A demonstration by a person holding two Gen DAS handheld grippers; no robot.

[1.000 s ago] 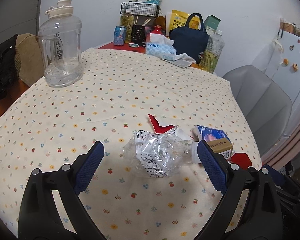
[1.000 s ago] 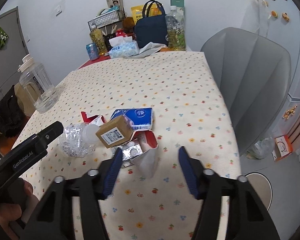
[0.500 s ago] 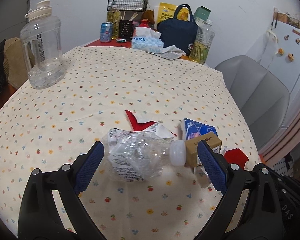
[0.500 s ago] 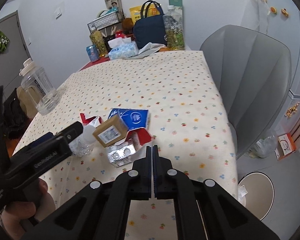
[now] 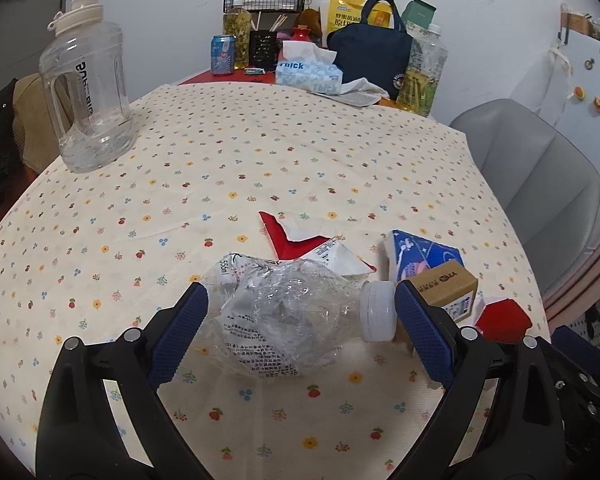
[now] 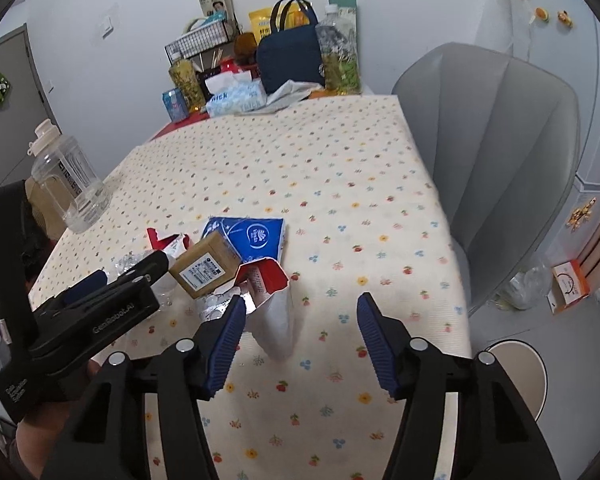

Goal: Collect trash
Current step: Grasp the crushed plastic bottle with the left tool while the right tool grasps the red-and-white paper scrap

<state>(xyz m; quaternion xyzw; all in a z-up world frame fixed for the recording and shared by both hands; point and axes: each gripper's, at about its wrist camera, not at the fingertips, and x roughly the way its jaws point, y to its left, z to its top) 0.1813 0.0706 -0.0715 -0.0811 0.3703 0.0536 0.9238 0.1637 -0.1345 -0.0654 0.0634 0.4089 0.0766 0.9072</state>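
Note:
A crushed clear plastic bottle with a white cap lies on the flowered tablecloth between the open fingers of my left gripper, not clamped. Beside it lie a small brown cardboard box, a blue tissue pack and a torn red-and-white carton. In the right wrist view my right gripper is open around a red-and-white carton standing on its side; the brown box, the blue pack and a foil blister pack lie just beyond. The left gripper body shows at the left.
A large clear water jug stands at the table's left. Tissue box, navy bag, bottles and a can crowd the far end. A grey chair stands at the right, and a white bin on the floor below.
My left gripper has moved forward so the crushed bottle lies deeper between its fingers. My right gripper shut half a second ago and has now opened again, closer around the red-and-white carton.

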